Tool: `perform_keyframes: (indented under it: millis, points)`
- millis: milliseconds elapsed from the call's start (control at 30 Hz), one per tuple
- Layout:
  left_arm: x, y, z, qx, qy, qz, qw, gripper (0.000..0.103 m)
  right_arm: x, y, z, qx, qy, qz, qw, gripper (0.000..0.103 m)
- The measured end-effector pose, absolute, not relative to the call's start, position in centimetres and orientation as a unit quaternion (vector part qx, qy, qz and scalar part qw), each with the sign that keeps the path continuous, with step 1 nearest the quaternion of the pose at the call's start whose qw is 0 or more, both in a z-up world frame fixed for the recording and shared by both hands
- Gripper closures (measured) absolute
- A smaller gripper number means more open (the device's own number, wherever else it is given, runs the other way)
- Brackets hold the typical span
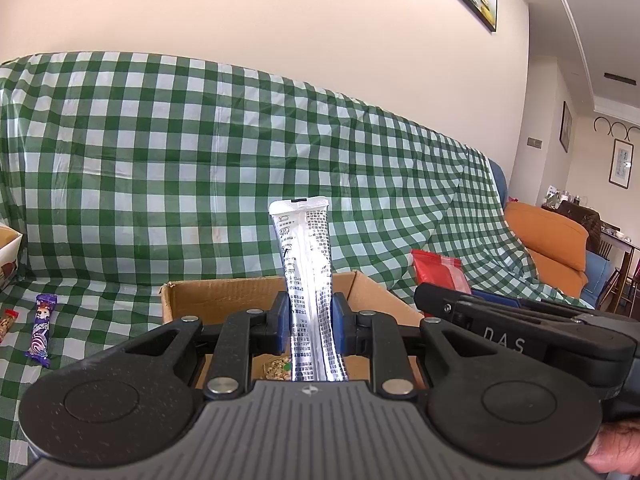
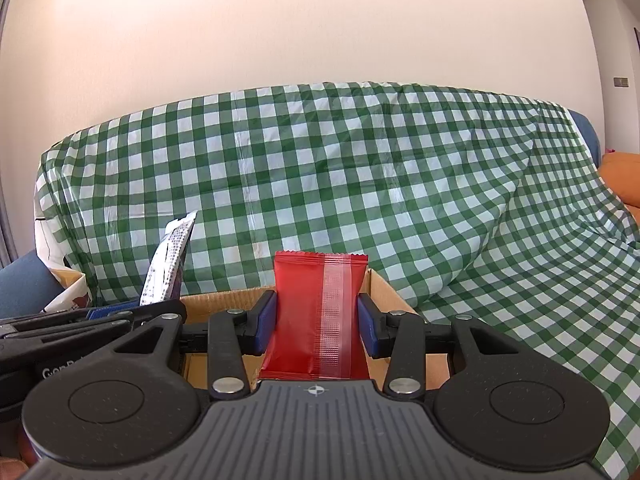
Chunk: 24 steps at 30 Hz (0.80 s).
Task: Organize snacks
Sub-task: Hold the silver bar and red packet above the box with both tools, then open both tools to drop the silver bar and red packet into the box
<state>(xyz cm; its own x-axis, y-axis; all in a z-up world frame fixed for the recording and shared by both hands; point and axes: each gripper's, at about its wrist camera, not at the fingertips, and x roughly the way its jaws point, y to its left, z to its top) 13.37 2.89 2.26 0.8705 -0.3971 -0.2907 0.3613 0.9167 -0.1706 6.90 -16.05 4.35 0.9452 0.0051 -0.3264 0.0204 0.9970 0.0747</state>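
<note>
Your left gripper (image 1: 310, 322) has its blue fingers (image 1: 281, 320) clamped on a silver snack pouch (image 1: 306, 264), which stands upright above the open cardboard box (image 1: 208, 298). A granola-type bar (image 1: 276, 369) lies on the box floor beneath it. Your right gripper (image 2: 316, 322), just beside the left over the same box, has its fingers (image 2: 265, 320) clamped on a red snack packet (image 2: 304, 312), also upright, with a clear strip down its face. The box sits on a sofa draped in a green checked cloth (image 1: 160, 152). Near the cloth's left edge, well apart from the box, lie a purple candy wrapper (image 1: 42, 326) and a small red-topped bar (image 1: 7, 322). Orange cushion (image 1: 548, 236) at the sofa's far right end.
</note>
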Motion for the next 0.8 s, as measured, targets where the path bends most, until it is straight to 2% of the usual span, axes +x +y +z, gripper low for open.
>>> perform_keyframes:
  millis: [400,433,567,633,800]
  points:
    - [13.37,3.05,2.14,-0.062,0.164,-0.212,0.961,0.078,6.65,-15.87,4.43,0.035,0.154,-0.011,0.987,0.058]
    - [13.43,3.02,2.09,-0.063,0.169,-0.221,0.958,0.078,6.65,-15.88,4.43,0.034,0.155,-0.012,0.987,0.055]
    - [13.32,2.89,2.08,-0.054,0.167,-0.214,0.961,0.060,6.75,-16.09,4.32,0.033,0.161,-0.031,0.986,0.044]
    - [13.50,3.09,2.03,-0.058,0.171,-0.209,0.961,0.059,6.84,-16.34,4.26,0.039,0.165,-0.037,0.985,0.038]
    - [13.71,3.35,1.96,-0.050,0.178,-0.194,0.963,0.059,6.94,-16.10,4.18,0.040,0.168,-0.040,0.984,0.037]
